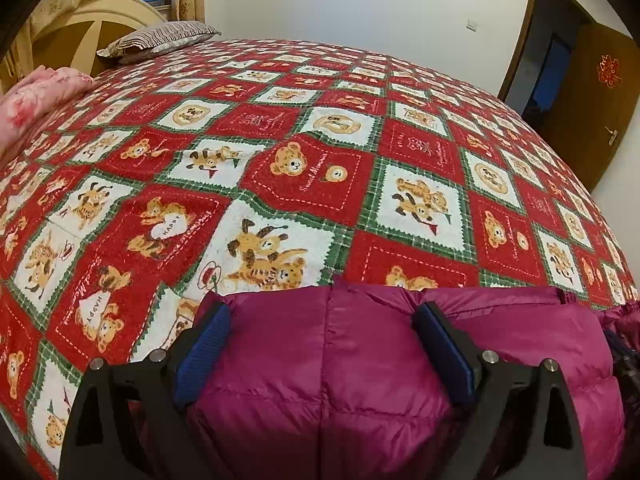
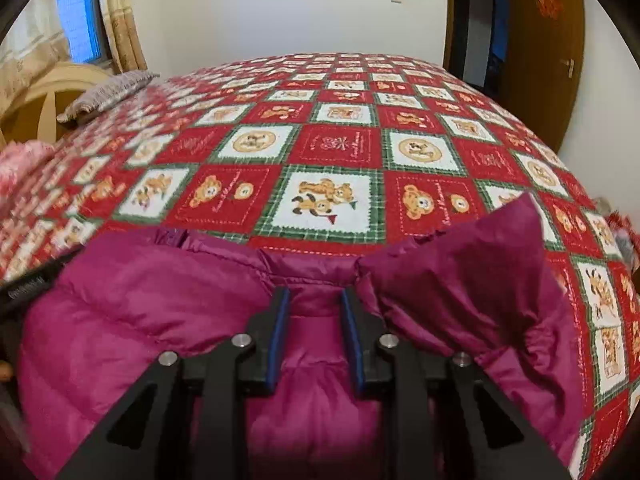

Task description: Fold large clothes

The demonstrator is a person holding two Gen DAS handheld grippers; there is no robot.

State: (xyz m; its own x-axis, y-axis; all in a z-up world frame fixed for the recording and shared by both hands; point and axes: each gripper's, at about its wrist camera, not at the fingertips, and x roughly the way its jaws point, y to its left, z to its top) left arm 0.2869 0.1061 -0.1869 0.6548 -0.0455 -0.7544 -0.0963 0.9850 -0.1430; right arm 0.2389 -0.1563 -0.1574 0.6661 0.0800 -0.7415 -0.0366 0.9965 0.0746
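A magenta quilted down jacket (image 1: 328, 380) lies bunched at the near edge of the bed. My left gripper (image 1: 322, 316) is open, its blue-padded fingers (image 1: 204, 344) spread wide over the jacket's puffy top. In the right wrist view the same jacket (image 2: 120, 312) fills the lower frame, with a sleeve or corner (image 2: 480, 264) sticking up at right. My right gripper (image 2: 314, 300) has its jaws narrowed on a fold of the jacket between the pads.
The bed is covered by a red, white and green teddy-bear quilt (image 1: 320, 168). A striped pillow (image 1: 160, 40) and a pink blanket (image 1: 36, 96) lie at the far left by the headboard. A brown door (image 1: 588, 100) stands open at right.
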